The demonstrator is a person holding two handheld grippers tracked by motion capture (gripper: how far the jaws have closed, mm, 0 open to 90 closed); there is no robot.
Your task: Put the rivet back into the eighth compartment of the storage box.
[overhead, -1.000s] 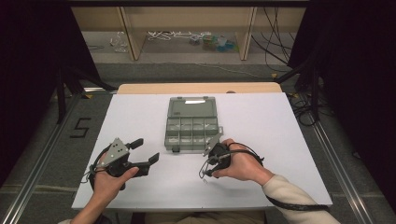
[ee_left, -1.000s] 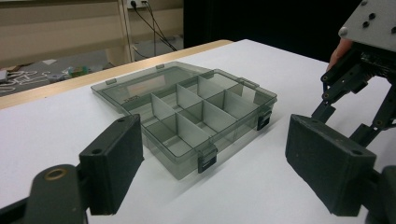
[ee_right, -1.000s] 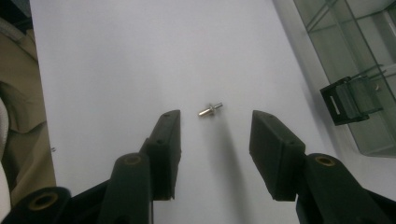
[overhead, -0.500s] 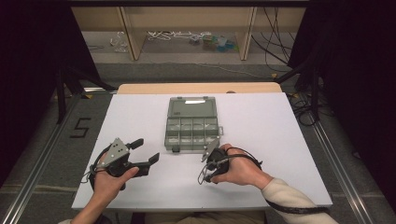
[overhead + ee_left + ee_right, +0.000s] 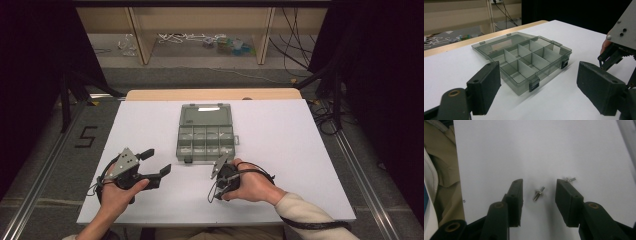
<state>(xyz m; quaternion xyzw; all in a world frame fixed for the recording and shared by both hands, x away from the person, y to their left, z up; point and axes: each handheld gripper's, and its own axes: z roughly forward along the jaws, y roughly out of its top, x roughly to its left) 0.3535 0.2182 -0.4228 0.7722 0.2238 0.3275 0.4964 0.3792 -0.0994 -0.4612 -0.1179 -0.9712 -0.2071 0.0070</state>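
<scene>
The right tool [image 5: 538,202], jaws half-spread and just closing, points down at a small bolt [image 5: 538,194] lying free between them on the white surface [image 5: 300,165], near the compartment box's [image 5: 206,134] front edge. The bolt's long axis runs roughly along the jaws, not across the gap. The left tool [image 5: 152,164] stands wide and empty, well left of the box.

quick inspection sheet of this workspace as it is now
surface: white table, bare apart from the items below
job's things: two small screws; one lies between the right tool's jaws, the other by a jaw tip; grey divided box, lid open, compartments look empty
clutter: nothing seen
grippers: left tool open, holding nothing; right tool open, jaws just been closing around the screw, pads not touching it
cables: one trails from each tool; more on the floor behind
surroundings: wooden shelf frame, dark sides
</scene>
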